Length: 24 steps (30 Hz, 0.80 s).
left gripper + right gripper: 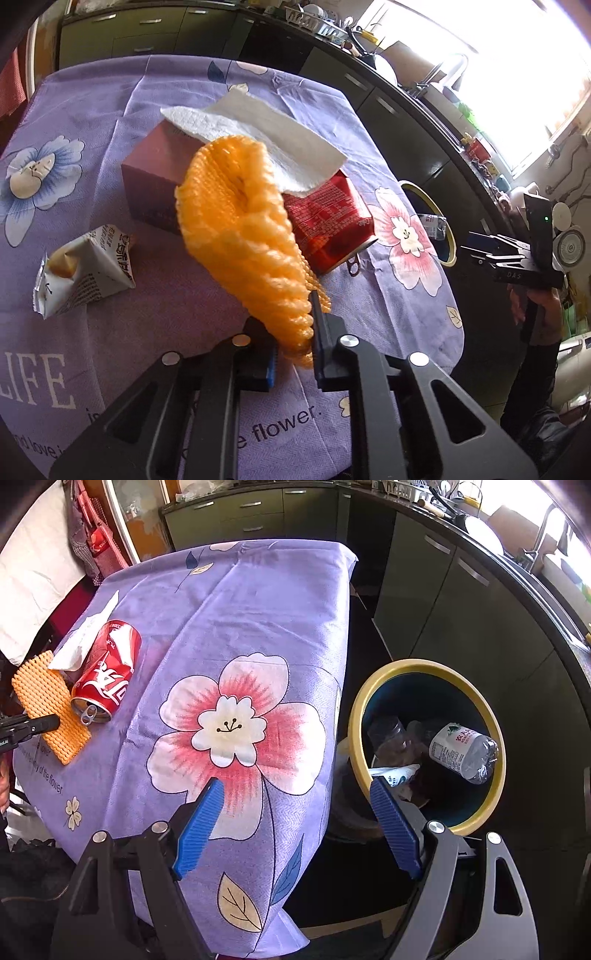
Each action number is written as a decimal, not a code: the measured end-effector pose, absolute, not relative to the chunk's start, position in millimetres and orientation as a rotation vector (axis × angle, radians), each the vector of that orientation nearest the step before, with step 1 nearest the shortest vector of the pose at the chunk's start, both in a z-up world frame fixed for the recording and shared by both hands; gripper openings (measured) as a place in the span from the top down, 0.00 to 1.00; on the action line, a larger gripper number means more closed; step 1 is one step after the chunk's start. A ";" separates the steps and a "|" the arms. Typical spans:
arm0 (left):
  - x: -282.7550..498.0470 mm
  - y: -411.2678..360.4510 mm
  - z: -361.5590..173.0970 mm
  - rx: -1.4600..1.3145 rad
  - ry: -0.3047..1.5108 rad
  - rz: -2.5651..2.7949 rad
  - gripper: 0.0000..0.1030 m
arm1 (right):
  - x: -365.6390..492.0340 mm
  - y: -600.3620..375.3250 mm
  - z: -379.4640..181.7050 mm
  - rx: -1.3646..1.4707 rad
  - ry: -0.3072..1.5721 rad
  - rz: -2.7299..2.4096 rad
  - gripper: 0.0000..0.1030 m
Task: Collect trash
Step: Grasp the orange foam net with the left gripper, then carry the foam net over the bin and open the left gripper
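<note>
Left claw (295, 332) clamped on orange foam net (240, 221); right claw (299, 819) wide, empty. Lift net clear of can (328, 225), carry over bin (424, 746), release inside rim.

A table under a purple floral tablecloth (236, 602) stands in a kitchen, with dark green cabinets (236, 515) along the far wall and more of them running down the right side under a dark countertop (424, 107). Bright daylight pours through a window (517, 70) above the sink tap (543, 535), washing out that corner. The floor beside the table lies in deep shadow.
</note>
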<state>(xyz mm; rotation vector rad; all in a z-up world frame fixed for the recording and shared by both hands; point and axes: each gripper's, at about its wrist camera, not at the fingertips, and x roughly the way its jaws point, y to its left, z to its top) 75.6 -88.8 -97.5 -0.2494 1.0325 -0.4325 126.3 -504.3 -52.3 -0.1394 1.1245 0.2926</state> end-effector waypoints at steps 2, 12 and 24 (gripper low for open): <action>68.4 -88.3 -87.9 -0.223 1.005 -0.437 0.87 | 123.5 -504.3 -51.0 -0.140 1.119 0.290 0.21; 39.2 -86.1 -28.0 -0.104 0.850 -0.484 0.88 | 105.0 -511.6 -46.4 -0.104 1.087 0.284 0.21; 76.3 -182.7 31.0 0.047 0.703 -0.729 0.87 | 56.5 -556.2 -40.3 0.001 1.027 0.195 0.21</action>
